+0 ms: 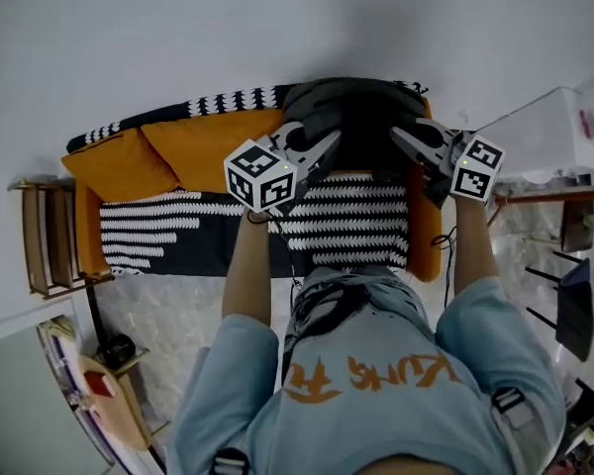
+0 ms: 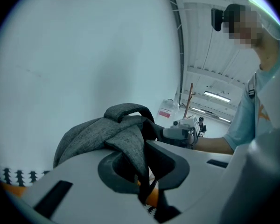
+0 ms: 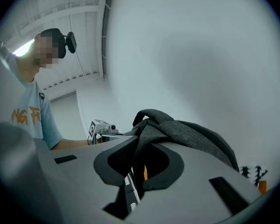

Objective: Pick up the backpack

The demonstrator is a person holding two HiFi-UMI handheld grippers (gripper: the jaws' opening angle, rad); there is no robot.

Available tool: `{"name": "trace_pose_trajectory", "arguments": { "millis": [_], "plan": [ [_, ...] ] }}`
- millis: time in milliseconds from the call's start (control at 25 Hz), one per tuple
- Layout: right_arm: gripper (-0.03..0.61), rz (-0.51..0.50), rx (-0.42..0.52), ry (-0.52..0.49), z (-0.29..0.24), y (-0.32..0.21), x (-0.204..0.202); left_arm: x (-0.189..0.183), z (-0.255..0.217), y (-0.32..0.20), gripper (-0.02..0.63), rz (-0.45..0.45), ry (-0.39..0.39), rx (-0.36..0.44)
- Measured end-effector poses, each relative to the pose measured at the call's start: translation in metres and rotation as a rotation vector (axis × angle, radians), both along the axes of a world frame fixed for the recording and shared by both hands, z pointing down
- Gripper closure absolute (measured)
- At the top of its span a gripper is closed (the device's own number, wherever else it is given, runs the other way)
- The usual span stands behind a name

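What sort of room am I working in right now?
Probably a living-room corner, maybe staged: an orange-cushioned sofa under a black-and-white patterned throw, a small wooden side rack and a plain white wall behind the grey fabric backpack.

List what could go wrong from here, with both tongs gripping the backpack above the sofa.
1. The left tongs and right tongs each pinch only a narrow fold of the backpack, so the fabric may slip out under the load.
2. If one side lets go, the backpack would likely swing from the other tongs and could drop onto the sofa.
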State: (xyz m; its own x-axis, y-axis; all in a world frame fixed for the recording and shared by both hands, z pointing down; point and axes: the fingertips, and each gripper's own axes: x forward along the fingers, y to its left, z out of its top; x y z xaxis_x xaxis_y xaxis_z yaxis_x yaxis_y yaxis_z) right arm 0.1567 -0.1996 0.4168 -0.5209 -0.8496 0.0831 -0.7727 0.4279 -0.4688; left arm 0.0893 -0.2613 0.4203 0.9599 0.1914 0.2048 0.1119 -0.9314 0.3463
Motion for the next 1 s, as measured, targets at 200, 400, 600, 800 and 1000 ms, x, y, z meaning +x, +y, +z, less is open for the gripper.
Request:
{"name": "trace_pose_trajectory", "arguments": {
  "millis": [200, 400, 600, 800, 1000],
  "plan": [
    [0.551, -0.025, 0.126, 0.071, -0.053, -0.010, 0.006, 0.004, -0.052, -0.009, 0.560, -0.030, 0.068, 0.097],
    [0.549, -0.045, 0.192, 0.152, -0.089, -0.024, 0.006, 0.001, -0.087, -0.018, 0.558, -0.052, 0.113, 0.162],
    [0.548, -0.005, 0.264, 0.161, -0.118, -0.017, 0.007, 0.005, -0.119, -0.016, 0.558, -0.013, 0.136, 0.258],
    [0.548, -0.003, 0.286, 0.164, -0.129, -0.012, 0.009, 0.006, -0.131, -0.012, 0.557, 0.012, 0.157, 0.287],
    [0.548, 0.007, 0.300, 0.200, -0.134, -0.020, 0.009, 0.007, -0.133, -0.021, 0.557, 0.014, 0.163, 0.296]
  ]
}}
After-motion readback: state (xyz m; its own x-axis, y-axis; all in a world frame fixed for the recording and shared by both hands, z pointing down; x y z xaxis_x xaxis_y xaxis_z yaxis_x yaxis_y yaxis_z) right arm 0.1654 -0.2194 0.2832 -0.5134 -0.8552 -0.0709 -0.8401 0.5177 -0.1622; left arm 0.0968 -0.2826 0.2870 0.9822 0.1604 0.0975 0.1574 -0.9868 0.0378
